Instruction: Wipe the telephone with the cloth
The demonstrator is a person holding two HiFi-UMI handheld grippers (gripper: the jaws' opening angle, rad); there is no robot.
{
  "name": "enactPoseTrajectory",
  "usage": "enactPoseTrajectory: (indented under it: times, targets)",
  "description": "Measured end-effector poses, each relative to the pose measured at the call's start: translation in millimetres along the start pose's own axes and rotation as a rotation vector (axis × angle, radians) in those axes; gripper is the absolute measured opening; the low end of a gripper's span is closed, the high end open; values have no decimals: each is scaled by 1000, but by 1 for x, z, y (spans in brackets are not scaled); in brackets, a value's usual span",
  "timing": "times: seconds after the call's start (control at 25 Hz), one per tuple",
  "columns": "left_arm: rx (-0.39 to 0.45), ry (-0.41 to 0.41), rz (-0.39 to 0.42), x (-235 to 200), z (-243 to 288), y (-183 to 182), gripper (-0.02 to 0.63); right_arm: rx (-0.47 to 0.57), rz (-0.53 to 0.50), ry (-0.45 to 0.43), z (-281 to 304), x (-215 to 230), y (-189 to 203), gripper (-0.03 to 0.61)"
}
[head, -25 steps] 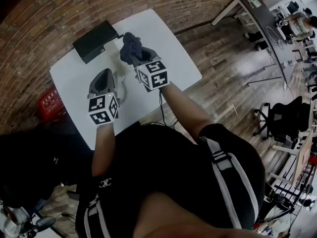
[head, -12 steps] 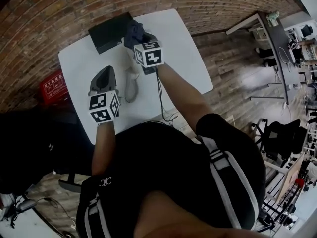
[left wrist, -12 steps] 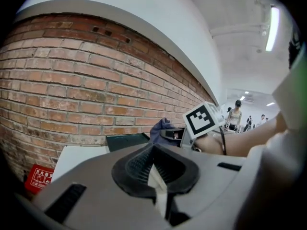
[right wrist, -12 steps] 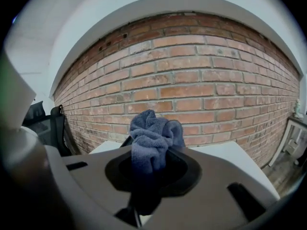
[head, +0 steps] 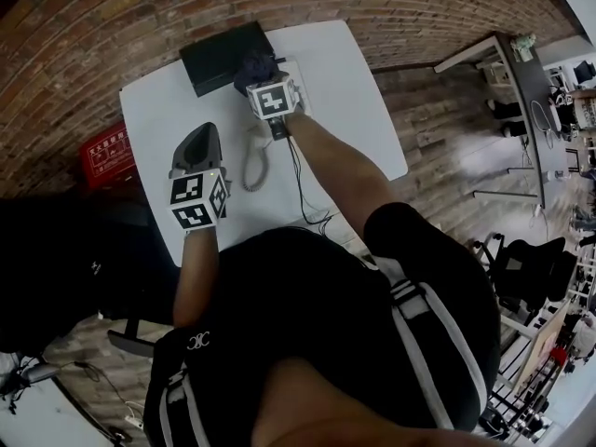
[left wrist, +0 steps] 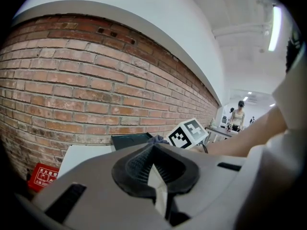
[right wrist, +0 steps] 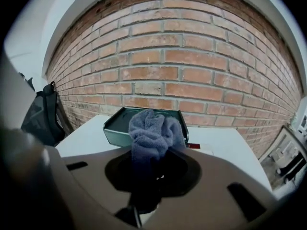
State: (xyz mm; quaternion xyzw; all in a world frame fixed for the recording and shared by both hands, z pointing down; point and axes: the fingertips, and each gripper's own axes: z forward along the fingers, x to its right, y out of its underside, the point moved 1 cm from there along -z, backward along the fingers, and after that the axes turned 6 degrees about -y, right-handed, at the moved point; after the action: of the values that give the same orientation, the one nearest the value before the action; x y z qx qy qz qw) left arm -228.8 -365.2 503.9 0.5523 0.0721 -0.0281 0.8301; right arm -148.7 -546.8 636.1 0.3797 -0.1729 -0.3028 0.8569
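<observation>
My right gripper (head: pixel 261 74) is shut on a bunched blue-grey cloth (head: pixel 255 65) (right wrist: pixel 153 128) at the far side of the white table (head: pixel 158 110), close to a dark box (head: pixel 226 56). In the right gripper view the cloth sticks up out of my right gripper (right wrist: pixel 154 163). A white telephone handset (head: pixel 253 159) with its cord lies on the table between the grippers. The telephone's base is mostly hidden under my right gripper; a white edge with a red patch (right wrist: pixel 201 148) shows behind the cloth. My left gripper (head: pixel 197 145) (left wrist: pixel 154 152) hovers near the handset's left, jaws shut and empty.
The dark box (right wrist: pixel 120 123) (left wrist: pixel 132 140) stands against the brick wall. A black cable (head: pixel 303 189) runs from the telephone off the table's near edge. A red crate (head: pixel 104 154) (left wrist: pixel 42 175) sits on the floor to the left. Desks and chairs (head: pixel 521 250) stand on the right.
My right gripper has carried the cloth away from me, toward the dark box and over the telephone. My left gripper has stayed about where it was.
</observation>
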Motion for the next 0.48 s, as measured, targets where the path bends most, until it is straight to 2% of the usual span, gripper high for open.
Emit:
enactPoseTrajectory:
  times: [0.48]
  targets:
    - [20, 21, 18, 8, -11, -5, -6, -65, -41, 8, -22, -11, 30, 48]
